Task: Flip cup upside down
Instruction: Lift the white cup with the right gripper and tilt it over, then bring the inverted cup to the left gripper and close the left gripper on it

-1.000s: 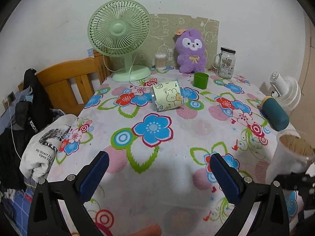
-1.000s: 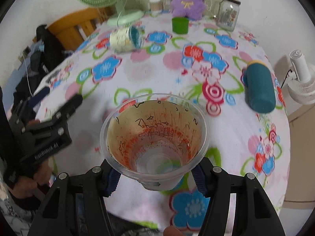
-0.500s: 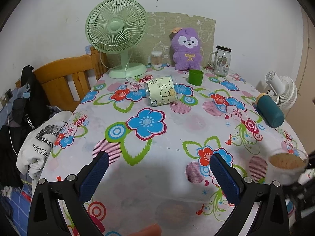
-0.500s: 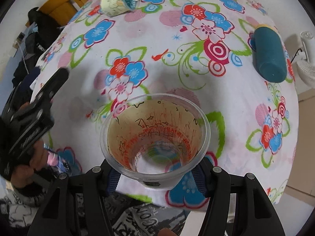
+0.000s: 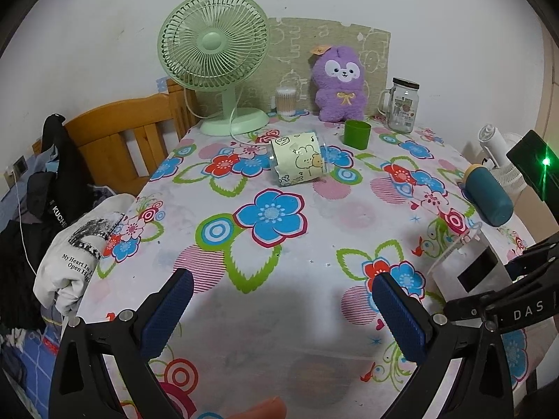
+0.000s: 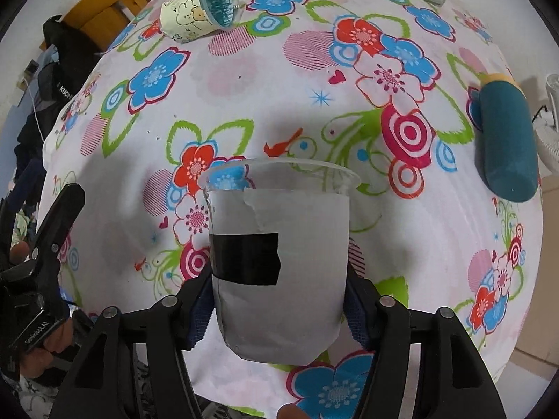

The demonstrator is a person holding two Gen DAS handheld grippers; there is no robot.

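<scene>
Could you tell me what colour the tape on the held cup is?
Black tape, clearest in the right wrist view.

The cup is clear plastic, wrapped in white paper with a black tape patch. It is tipped sideways above the table's near right, rim pointing away.

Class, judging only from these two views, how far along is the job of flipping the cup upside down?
Done: the right gripper has the clear paper-wrapped cup clamped and held above the floral tablecloth. In hand: the cup is mid-turn, its side facing the camera, rim toward the table. Left: finish inverting, set it rim-down, release. The left gripper is open and empty.
</scene>
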